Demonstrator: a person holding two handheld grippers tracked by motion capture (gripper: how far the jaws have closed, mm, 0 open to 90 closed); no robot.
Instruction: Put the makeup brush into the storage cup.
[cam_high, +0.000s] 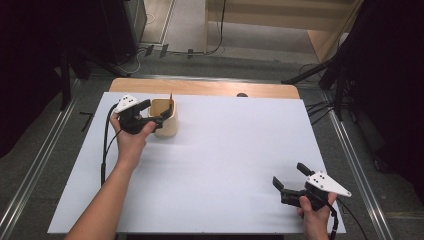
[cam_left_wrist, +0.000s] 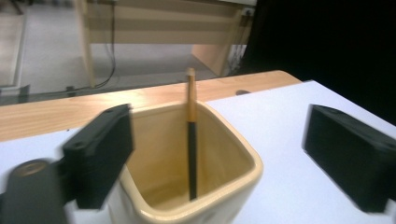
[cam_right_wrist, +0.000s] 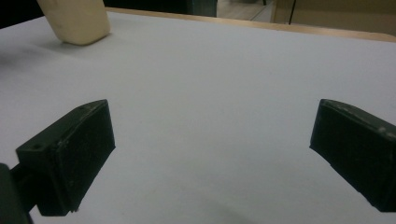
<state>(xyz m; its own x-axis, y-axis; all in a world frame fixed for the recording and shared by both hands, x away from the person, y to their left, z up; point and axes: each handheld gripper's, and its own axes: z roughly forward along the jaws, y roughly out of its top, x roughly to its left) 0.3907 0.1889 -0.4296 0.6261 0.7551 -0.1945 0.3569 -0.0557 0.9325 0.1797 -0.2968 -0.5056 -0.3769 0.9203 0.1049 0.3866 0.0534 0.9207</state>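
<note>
**Pencil stands in the cream cup, left jaws spread around it**

While the person's left hand holds the left hand-held gripper (cam_high: 156, 113) at the far left of the white-covered table (cam_high: 225, 150), its two black jaws stand wide apart on either side of a cream, glossy, square-mouthed ceramic cup (cam_left_wrist: 187, 186). Nothing is pressed between them. Inside the cup a thin stick, probably a pencil (cam_left_wrist: 191, 140), stands nearly upright: its lower part is black, its upper part tan wood, and its top pokes above the rim, leaning against the far wall. From the high view the cup (cam_high: 166, 119) sits near the table's back edge, just beside the left hand.

At the near right corner, well apart from the cup, the right hand-held gripper (cam_high: 289, 181) rests low over the table with its jaws also spread wide and holding nothing.

Judging by looks, the pencil is light, stiff and narrow, so it could roll or slip between flat pads; the exposed tan top is the natural place to pinch it. The cup seems heavier, smooth and breakable, likely to slide on the sheet if nudged; gripping one wall over the rim looks safest.

No brand, label or readable writing shows on the cup, pencil or table.
</note>
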